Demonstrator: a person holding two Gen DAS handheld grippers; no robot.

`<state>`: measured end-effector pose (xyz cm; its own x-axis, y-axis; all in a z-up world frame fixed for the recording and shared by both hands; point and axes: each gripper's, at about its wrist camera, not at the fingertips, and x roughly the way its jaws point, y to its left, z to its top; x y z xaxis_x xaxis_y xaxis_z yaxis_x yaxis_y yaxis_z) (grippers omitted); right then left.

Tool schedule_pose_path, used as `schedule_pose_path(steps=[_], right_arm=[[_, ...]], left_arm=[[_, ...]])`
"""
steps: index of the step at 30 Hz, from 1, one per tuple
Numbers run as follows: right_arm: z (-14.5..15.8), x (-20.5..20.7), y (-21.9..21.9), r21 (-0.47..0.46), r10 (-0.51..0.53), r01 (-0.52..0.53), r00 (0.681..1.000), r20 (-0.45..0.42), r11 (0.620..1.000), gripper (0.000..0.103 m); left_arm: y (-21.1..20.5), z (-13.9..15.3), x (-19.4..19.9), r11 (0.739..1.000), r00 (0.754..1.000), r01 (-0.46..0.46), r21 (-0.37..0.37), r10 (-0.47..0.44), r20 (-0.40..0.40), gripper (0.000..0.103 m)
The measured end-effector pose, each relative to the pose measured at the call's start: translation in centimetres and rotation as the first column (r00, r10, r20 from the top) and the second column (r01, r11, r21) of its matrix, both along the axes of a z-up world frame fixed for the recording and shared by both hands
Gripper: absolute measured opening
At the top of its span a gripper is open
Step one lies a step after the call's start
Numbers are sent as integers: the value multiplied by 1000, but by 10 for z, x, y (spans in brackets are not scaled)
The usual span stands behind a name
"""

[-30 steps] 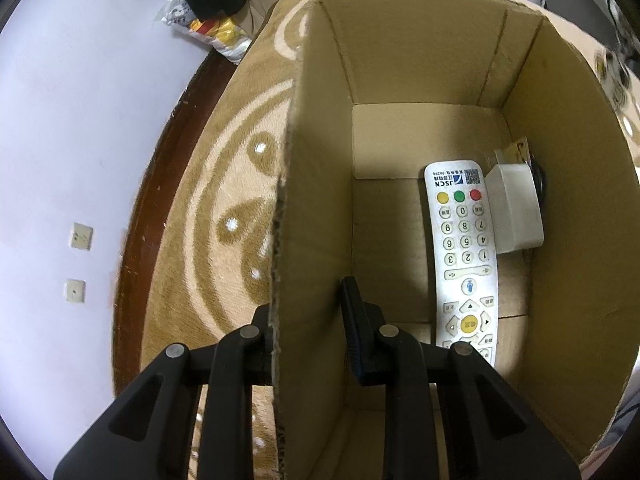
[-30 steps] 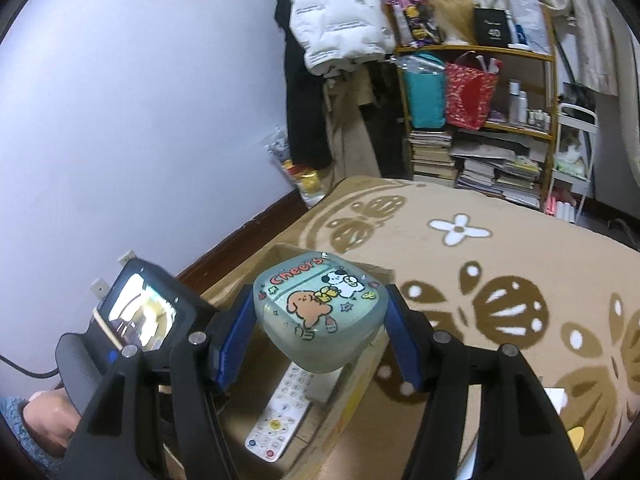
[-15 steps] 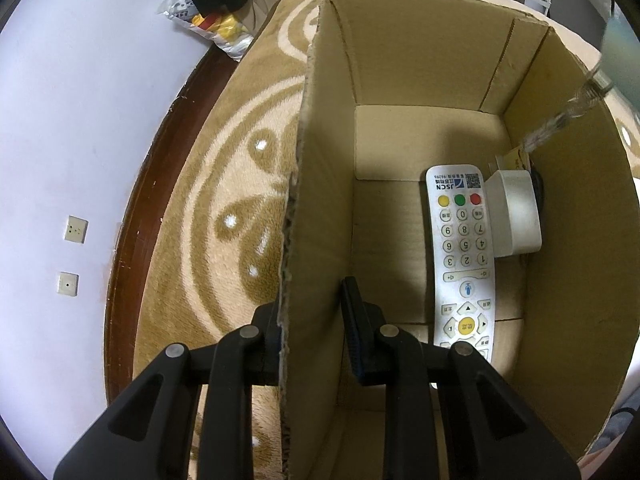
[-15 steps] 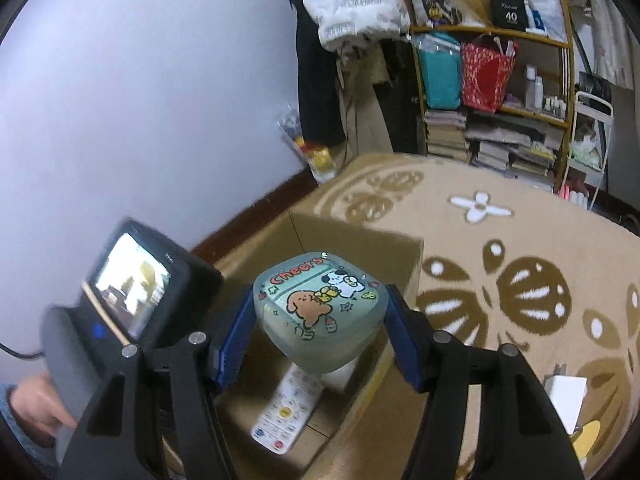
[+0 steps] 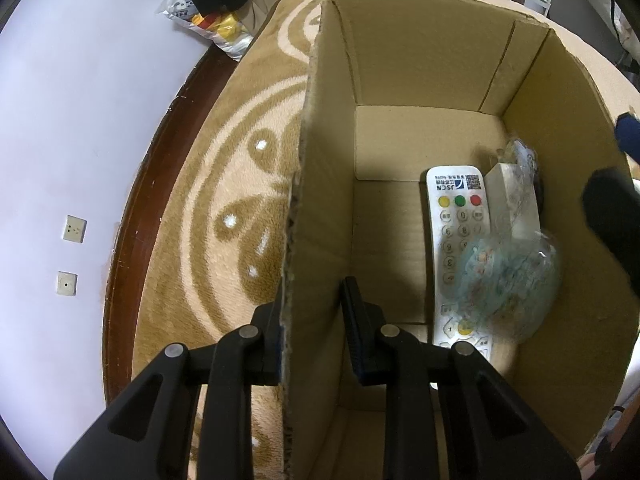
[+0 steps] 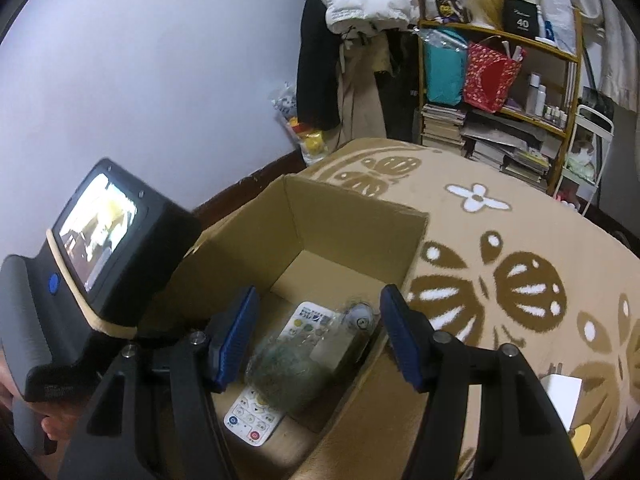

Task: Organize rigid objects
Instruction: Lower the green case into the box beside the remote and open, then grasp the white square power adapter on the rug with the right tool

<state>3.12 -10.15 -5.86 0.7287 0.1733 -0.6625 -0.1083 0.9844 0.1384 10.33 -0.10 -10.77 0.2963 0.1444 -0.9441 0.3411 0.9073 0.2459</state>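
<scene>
The left tool (image 5: 312, 332) pinches the cardboard box (image 5: 424, 60) wall to steady it, while the right tool (image 6: 316, 336) stands open and empty, the blurred cup (image 6: 286, 372) inside above the remote (image 5: 452, 236).

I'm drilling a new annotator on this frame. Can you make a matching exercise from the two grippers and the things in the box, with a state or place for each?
Things:
1. left gripper
2. right gripper
3. remote control
4. see-through container

States or places:
A. open, nothing between the pads
B. blurred, over the keys of another thing
C. clamped on a wall of the cardboard box
D. lying flat on the box floor, keys up

Pairs: 1-C, 2-A, 3-D, 4-B
</scene>
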Motion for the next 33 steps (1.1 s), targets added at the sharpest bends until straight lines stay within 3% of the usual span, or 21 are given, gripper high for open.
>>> schedule_pose_path(steps=[3, 8, 15, 21, 27, 33], right_arm=[[6, -5, -8, -14, -41, 42, 999, 21, 999, 72], [9, -11, -31, -15, -136, 137, 990, 34, 990, 92], [-4, -14, -71, -20, -264, 263, 964, -18, 965, 92], [-23, -24, -115, -16, -435, 435, 898, -64, 900, 92], [-36, -39, -159, 13, -581, 586, 806, -114, 810, 92], [-52, -49, -189, 73, -646, 666, 740, -188, 742, 92]], left_arm=[[-1, 1, -1, 1000, 1000, 2, 6, -2, 8, 24], [-1, 3, 0, 1000, 1000, -16, 8, 16, 4, 24], [-7, 1, 1, 999, 1000, -4, 40, 4, 11, 23], [-5, 0, 2, 999, 1000, -4, 49, 4, 9, 23], [-10, -2, -1, 998, 1000, 5, 69, -6, 12, 24], [-10, -2, -2, 998, 1000, 6, 70, -7, 13, 24]])
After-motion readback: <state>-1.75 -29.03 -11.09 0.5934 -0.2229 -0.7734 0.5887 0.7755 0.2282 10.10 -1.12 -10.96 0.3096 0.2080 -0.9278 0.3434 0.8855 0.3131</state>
